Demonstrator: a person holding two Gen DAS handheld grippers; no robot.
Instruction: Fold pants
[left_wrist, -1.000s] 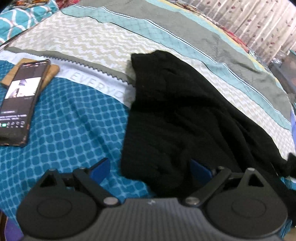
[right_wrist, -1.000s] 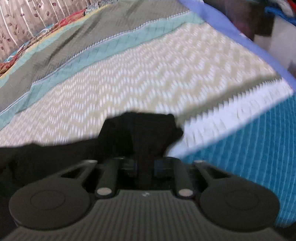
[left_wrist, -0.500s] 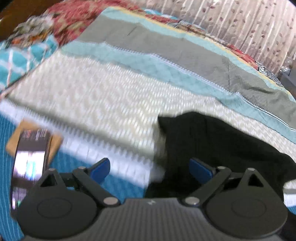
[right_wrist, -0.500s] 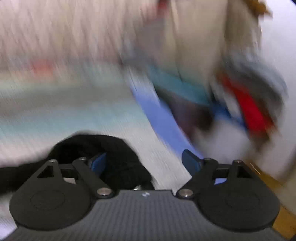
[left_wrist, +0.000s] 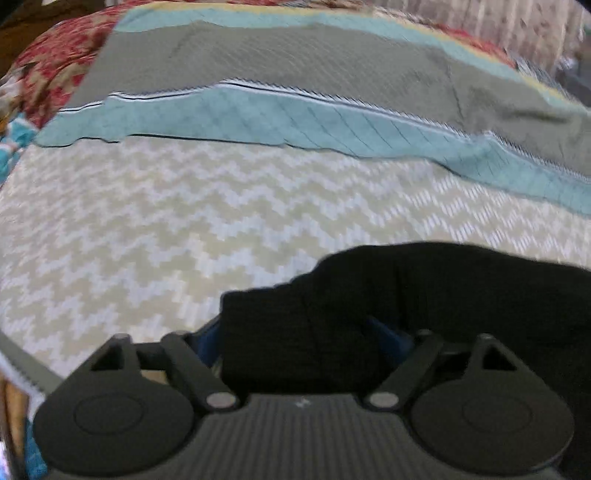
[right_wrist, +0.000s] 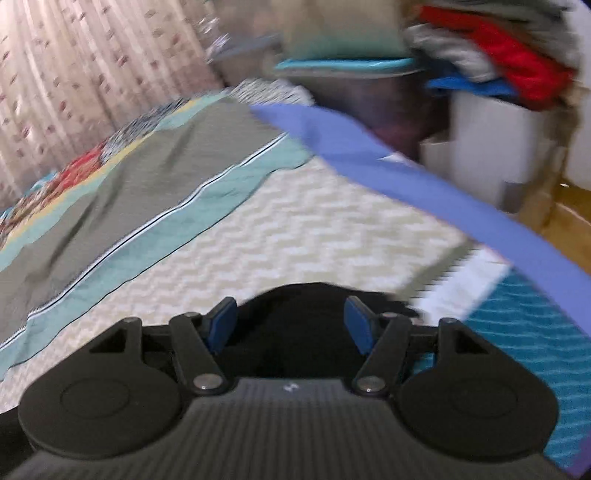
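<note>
The black pants lie bunched on the striped bedspread. In the left wrist view my left gripper is open, its blue fingers straddling a thick fold of the black cloth, which fills the gap between them. In the right wrist view my right gripper is open too, with its blue fingers apart and a rounded end of the black pants lying between and below them. Neither gripper pinches the cloth.
The bedspread has grey, teal and cream zigzag bands and a blue edge. Beyond the bed's edge stand a white bin and a pile of clothes. A curtain hangs at the back.
My right gripper has opened and let go of the pants end. My left gripper has moved forward onto the pants; the phone has left its view.
</note>
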